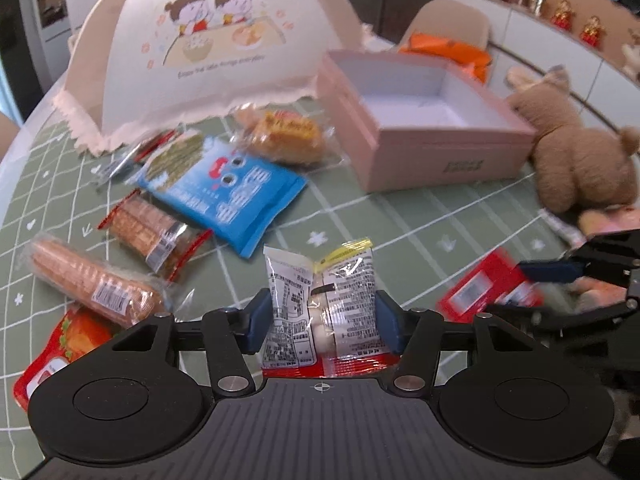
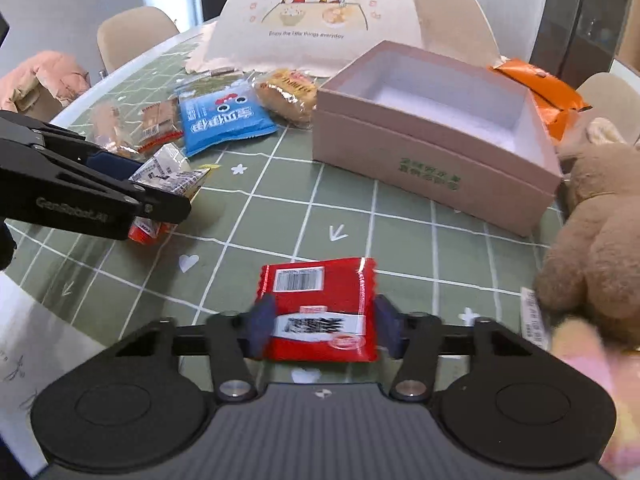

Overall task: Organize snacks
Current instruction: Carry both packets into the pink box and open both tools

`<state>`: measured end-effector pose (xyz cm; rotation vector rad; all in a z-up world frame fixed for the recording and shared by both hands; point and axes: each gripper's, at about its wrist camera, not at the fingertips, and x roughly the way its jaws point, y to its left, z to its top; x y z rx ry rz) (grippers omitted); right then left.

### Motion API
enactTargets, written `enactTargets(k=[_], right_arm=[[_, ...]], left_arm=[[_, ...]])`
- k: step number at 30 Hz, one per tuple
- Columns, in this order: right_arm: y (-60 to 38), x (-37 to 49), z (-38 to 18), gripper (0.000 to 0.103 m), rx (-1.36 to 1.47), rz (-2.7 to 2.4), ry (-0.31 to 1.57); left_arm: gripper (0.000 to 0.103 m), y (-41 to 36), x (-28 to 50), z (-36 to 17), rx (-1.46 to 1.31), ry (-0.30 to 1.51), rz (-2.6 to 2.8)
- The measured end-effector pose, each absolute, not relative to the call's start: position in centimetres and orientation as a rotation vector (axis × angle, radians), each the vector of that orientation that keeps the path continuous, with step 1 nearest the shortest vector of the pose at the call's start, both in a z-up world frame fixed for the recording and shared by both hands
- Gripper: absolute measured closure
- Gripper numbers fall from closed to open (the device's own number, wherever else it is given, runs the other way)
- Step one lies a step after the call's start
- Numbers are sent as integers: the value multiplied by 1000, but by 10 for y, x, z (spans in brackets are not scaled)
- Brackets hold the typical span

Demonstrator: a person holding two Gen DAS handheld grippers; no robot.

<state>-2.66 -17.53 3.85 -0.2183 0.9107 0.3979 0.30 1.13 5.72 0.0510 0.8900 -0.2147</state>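
My left gripper point(image 1: 322, 316) is shut on a white and yellow snack packet point(image 1: 320, 296), its blue pads against both sides. From the right wrist view, this gripper point(image 2: 160, 184) holds the packet point(image 2: 172, 174) above the green checked tablecloth point(image 2: 280, 208). My right gripper point(image 2: 320, 326) has its blurred fingers closed on the edges of a red snack packet point(image 2: 320, 304) that lies on the cloth. In the left wrist view the same gripper point(image 1: 536, 284) and red packet point(image 1: 480, 292) show at the right. The open pink box point(image 1: 432, 120) stands behind with nothing inside it.
A blue packet point(image 1: 224, 188), a bread packet point(image 1: 288, 136), two biscuit sleeves point(image 1: 92, 280) and a red bag point(image 1: 60, 344) lie at the left. A printed food cover point(image 1: 208, 52) stands behind. A brown plush bear point(image 1: 576, 156) sits right of the box, with an orange bag point(image 2: 548, 92) behind it.
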Motion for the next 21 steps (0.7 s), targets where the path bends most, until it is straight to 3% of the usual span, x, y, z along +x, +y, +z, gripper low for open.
enactTargets(k=[1,5,7,9,10,19,21], right_arm=[[-181,-24,44,94,-194,403,921],[-200,-18,56,93,-125,419,910],[-202,-19,53,76,-104,400,922],[-199,-24,48,27,-83,387,924],[-197,-28,46,23,-72,379,916],[-150,-27,23,15,-96,372,959],[-143,-28,22,21,-166,376,948]], left_arm=[[44,10,2,65,31,872,-230],[44,0,7,96,17,782,-272],[44,-5,11,103,14,764,-285],[44,-7,13,101,8,765,-284],[44,-8,13,97,-3,779,-282],[44,12,2,68,-124,873,-214],[44,18,-2,68,-128,873,-192]])
